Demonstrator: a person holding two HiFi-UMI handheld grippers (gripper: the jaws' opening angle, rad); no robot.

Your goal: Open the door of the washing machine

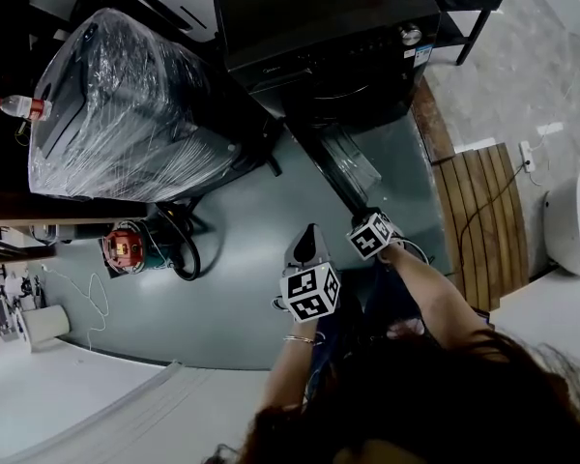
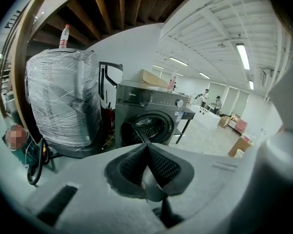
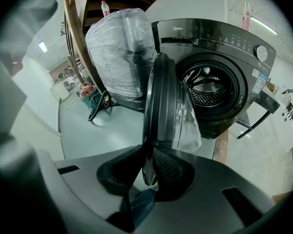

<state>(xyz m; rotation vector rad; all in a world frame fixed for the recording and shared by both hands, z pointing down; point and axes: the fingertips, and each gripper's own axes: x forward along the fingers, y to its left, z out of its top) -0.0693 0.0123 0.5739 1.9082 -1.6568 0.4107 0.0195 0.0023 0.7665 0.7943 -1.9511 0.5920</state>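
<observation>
Black ribbed rubber lines the jaws of the right gripper (image 3: pixel 149 167), which are clenched on the thin outer rim of the door (image 3: pixel 161 101), seemingly the edge farthest from the hinge (best leverage for swinging it). The left gripper (image 2: pixel 146 152) hangs idle, jaws pressed together on nothing. The door stands wide, its clear domed glass bulging toward the dark, glossy washing machine (image 3: pixel 219 57). The machine's perforated steel drum (image 3: pixel 210 89) lies exposed, so opening looks essentially done.

Appliance wkshp: washer (image 1: pixel 329 37), wrapped unit (image 1: pixel 126 104)
</observation>
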